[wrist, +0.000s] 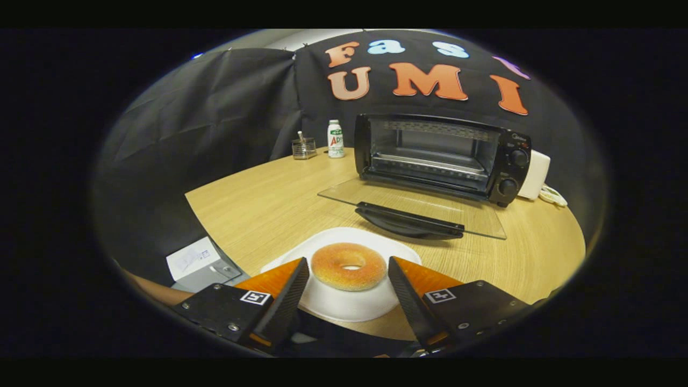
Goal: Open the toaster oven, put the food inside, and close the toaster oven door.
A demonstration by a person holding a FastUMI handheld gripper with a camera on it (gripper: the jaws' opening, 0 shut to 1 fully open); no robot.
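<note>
My tongs [348, 271] stand released, the two fingers spread wide with a gap on either side of the one bagel [349, 265] that sits between their tips; neither finger presses on it. Each finger carries one small square black-and-white marker on its base, two in all. The bagel lies flat, hole up, on a single white plate [344, 306], which rests on the wooden surface [252, 204] under and just ahead of the fingers.

Beyond the plate, straight ahead, I see the one toaster oven [441, 156]. Its glass door [414, 207] hangs fully down and lies level out toward me, its dark handle [409, 221] nearest the plate. The cavity is open with a wire rack visible inside. Two round knobs sit one above the other on the oven's right panel; a small brand mark shows above them, too small for me to read.

Just right of the oven stands one white box-shaped object [537, 174] with a white cord [553, 196] beside it. Left of the oven, farther back on the surface, stands one small white bottle [336, 138] with a green and red label I cannot read, and just beside it one small clear holder [304, 148]. Off the surface's near left edge, beside my left finger, lies one grey box [196, 263] with a white sheet on top, its print illegible.
</note>
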